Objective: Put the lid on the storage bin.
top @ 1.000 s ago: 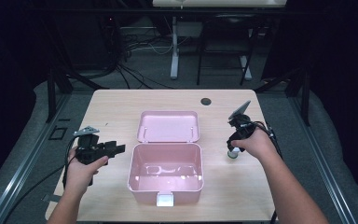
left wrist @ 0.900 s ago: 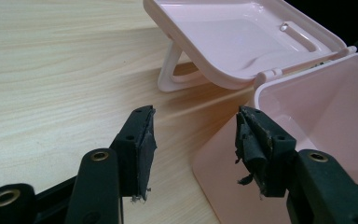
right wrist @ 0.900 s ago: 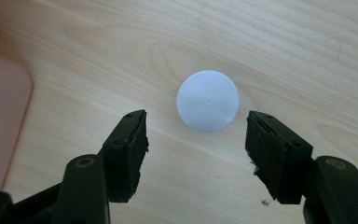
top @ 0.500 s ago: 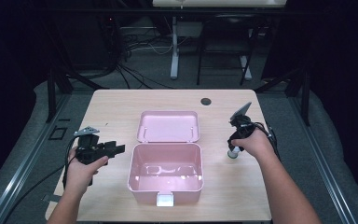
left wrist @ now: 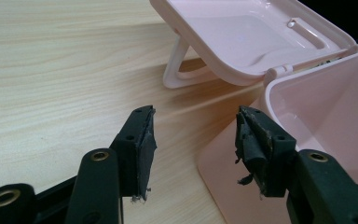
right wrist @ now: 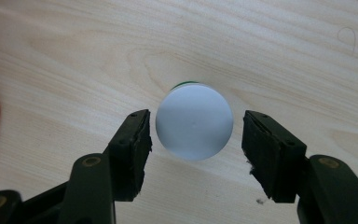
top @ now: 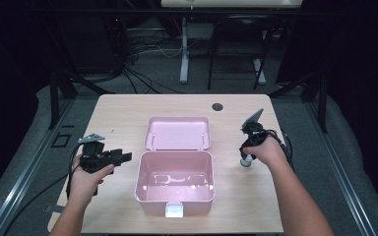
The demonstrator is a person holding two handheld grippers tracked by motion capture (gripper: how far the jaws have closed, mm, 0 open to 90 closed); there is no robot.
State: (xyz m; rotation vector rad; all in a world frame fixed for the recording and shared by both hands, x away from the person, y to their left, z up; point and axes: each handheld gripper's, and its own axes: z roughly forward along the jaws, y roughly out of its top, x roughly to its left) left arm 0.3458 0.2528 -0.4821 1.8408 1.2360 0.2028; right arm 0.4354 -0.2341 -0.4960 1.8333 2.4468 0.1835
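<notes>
The right gripper (right wrist: 193,135) jaws, just closing, stand apart around the white-capped bottle (right wrist: 194,121), neither pad touching it.

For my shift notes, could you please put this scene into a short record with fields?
surface: wooden table
container: pink box, empty, lid folded back
target: white-capped bottle, upright, right of the box
right gripper: pointing down, jaws either side of the cap, just been closing, not yet touching
left gripper: open, nothing between its jaws, beside the box's left wall
</notes>
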